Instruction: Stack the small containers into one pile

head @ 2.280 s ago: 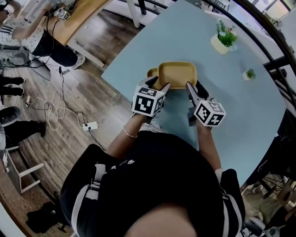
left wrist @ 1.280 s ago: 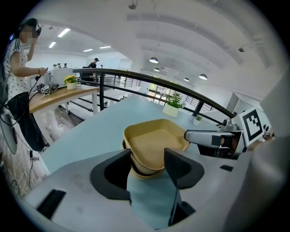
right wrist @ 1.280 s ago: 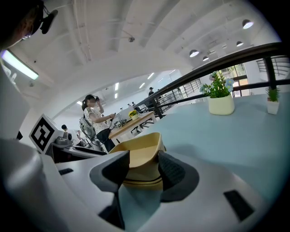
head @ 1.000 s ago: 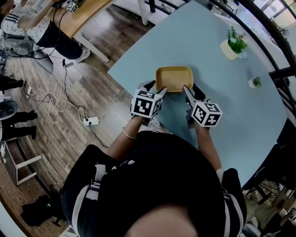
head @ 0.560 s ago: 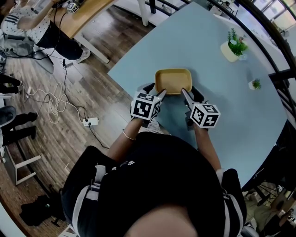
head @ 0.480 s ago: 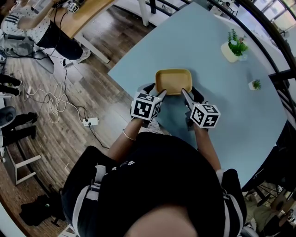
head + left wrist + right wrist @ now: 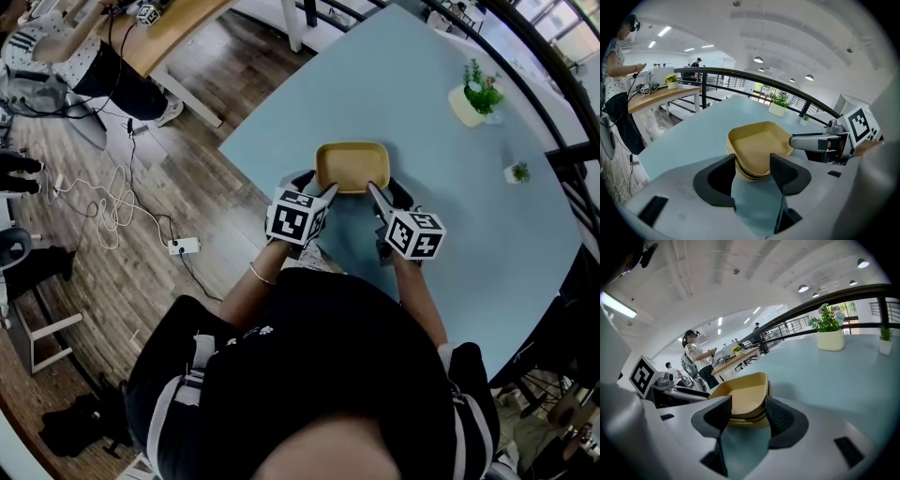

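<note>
Yellow small containers sit nested in one pile on the light blue table, near its front-left edge. My left gripper is at the pile's near left corner, my right gripper at its near right corner. In the left gripper view the pile lies just beyond the parted jaws of the left gripper, with nothing held. The right gripper view shows the pile just past the right gripper, whose jaws also stand apart. Each gripper shows in the other's view.
A potted plant in a cream pot and a tiny plant stand at the far right of the table. The table's left edge drops to wooden floor with cables and a power strip. A person stands at a wooden desk.
About two seconds ago a lower container stuck out to the left under the top one; now the pile is aligned. Over the last second both grippers have hardly moved.
</note>
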`<state>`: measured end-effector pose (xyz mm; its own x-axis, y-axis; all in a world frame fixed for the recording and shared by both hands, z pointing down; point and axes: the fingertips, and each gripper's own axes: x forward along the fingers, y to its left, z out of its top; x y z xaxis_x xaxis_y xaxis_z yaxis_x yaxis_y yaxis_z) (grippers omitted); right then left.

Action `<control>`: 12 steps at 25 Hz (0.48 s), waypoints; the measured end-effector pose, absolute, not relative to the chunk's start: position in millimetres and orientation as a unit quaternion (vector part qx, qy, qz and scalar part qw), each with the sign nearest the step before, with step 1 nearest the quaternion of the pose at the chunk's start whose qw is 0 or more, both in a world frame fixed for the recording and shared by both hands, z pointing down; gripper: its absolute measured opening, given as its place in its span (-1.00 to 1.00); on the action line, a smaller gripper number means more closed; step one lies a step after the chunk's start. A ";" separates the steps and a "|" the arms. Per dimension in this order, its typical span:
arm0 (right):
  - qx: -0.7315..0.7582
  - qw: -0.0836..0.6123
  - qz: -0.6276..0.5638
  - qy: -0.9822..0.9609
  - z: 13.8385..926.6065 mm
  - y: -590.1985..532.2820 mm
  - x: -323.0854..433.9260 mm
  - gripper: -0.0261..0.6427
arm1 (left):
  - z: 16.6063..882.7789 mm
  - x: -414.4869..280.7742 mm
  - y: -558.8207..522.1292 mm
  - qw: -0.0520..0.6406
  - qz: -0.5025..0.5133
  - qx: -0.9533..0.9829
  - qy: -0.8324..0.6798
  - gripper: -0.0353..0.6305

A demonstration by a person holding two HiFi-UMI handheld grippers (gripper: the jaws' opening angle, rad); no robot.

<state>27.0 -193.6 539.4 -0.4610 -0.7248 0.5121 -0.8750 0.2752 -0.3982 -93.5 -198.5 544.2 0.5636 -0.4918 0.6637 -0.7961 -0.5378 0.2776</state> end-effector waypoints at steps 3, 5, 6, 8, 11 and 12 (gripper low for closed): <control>0.506 0.118 0.326 -0.790 540.6 -193.4 27.7 -0.23 | 544.3 -93.2 -198.8 0.289 0.263 0.836 -0.386 -0.21; 0.505 0.119 0.327 -0.790 540.6 -193.3 27.4 -0.23 | 544.0 -93.3 -198.7 0.289 0.263 0.836 -0.386 -0.21; 0.505 0.119 0.328 -0.789 540.5 -193.5 27.2 -0.23 | 544.0 -93.6 -198.8 0.289 0.262 0.836 -0.386 -0.21; 0.505 0.118 0.329 -0.790 540.4 -194.2 27.2 -0.23 | 543.5 -93.7 -199.4 0.291 0.260 0.835 -0.387 -0.21; 0.506 0.114 0.329 -0.789 539.7 -194.2 28.3 -0.21 | 541.5 -93.2 -199.1 0.293 0.253 0.837 -0.387 -0.21; 0.507 0.112 0.328 -0.789 539.0 -194.0 28.8 -0.21 | 540.4 -93.5 -198.7 0.293 0.250 0.838 -0.386 -0.21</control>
